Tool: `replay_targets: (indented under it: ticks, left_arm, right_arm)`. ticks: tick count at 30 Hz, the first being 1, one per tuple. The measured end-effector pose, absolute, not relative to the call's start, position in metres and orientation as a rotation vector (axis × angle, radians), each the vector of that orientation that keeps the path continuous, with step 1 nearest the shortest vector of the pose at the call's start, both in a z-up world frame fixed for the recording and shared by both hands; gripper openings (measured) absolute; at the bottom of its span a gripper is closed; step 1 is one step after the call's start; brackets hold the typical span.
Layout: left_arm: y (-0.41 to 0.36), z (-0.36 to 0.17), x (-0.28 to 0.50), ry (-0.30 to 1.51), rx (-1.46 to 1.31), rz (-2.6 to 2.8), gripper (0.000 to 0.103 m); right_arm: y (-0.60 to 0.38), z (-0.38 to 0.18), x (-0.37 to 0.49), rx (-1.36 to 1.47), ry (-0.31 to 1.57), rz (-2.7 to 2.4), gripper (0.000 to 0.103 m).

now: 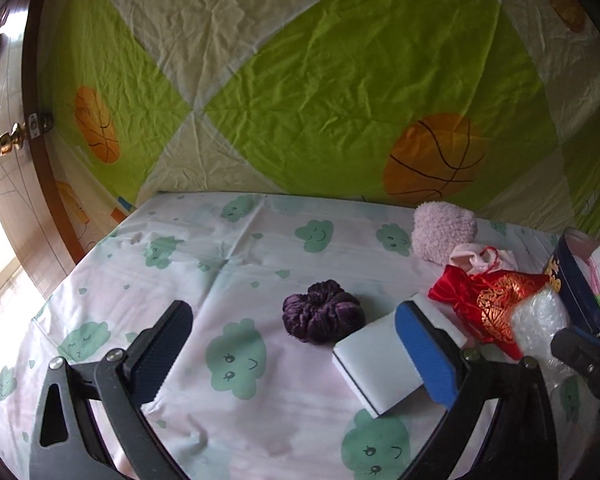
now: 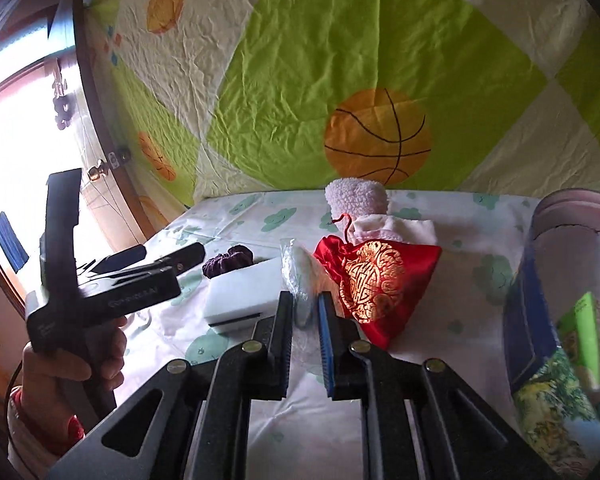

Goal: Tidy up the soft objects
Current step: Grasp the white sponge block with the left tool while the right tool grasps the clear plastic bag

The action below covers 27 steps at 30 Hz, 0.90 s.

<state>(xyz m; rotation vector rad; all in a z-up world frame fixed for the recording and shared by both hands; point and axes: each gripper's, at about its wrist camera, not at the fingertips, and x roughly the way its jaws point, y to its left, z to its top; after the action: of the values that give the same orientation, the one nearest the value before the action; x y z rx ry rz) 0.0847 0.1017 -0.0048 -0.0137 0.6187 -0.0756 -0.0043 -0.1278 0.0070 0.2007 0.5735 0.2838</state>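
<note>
while your right gripper [image 2: 305, 312] pinches shut on the crinkly clear plastic bag [image 2: 298, 276], your left gripper [image 1: 296, 344] stands wide open over the cloud-print sheet [image 1: 228, 248], clasping nothing. just beyond lie a white foam block [image 1: 374, 372], a purple velvet scrunchie [image 1: 320, 316] and, right, a red gold-embroidered pouch [image 2: 376, 280]. farther back sits a fluffy pink bundle [image 1: 442, 234].

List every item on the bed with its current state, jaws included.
Left gripper: jaws open, empty.
Right gripper: jaws shut on the clear plastic bag.
Purple scrunchie: lying loose on the sheet.
White sponge block: lying flat, untouched.
Red drawstring pouch: drawn closed, lying on its side.
Pink fluffy sock: rolled up.
Blue box: open.
</note>
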Motion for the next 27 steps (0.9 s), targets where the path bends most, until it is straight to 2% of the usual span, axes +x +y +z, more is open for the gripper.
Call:
replay_targets:
  ticks: [5, 10, 15, 17, 25, 27]
  left_arm:
    - [0.067, -0.004, 0.074, 0.578, 0.17, -0.205, 0.103]
    - [0.037, -0.012, 0.068, 0.588, 0.305, -0.362, 0.102]
    - [0.014, -0.021, 0.072, 0.664, 0.364, -0.539, 0.095]
    - [0.008, -0.025, 0.08, 0.702, 0.367, -0.588, 0.09]
    - [0.024, -0.032, 0.121, 0.825, 0.192, -0.636, 0.089]
    - [0.035, -0.032, 0.126, 0.836, 0.126, -0.629, 0.068]
  right_arm:
    - [-0.137, 0.018, -0.034, 0.124, 0.482, 0.21, 0.013]
    - [-0.147, 0.019, -0.033, 0.14, 0.48, 0.199, 0.013]
    - [-0.154, 0.015, -0.027, 0.161, 0.496, 0.189, 0.013]
    - [-0.156, 0.014, -0.027, 0.174, 0.499, 0.184, 0.013]
    - [-0.162, 0.011, -0.023, 0.19, 0.514, 0.166, 0.013]
    - [-0.162, 0.009, -0.022, 0.194, 0.52, 0.167, 0.013]
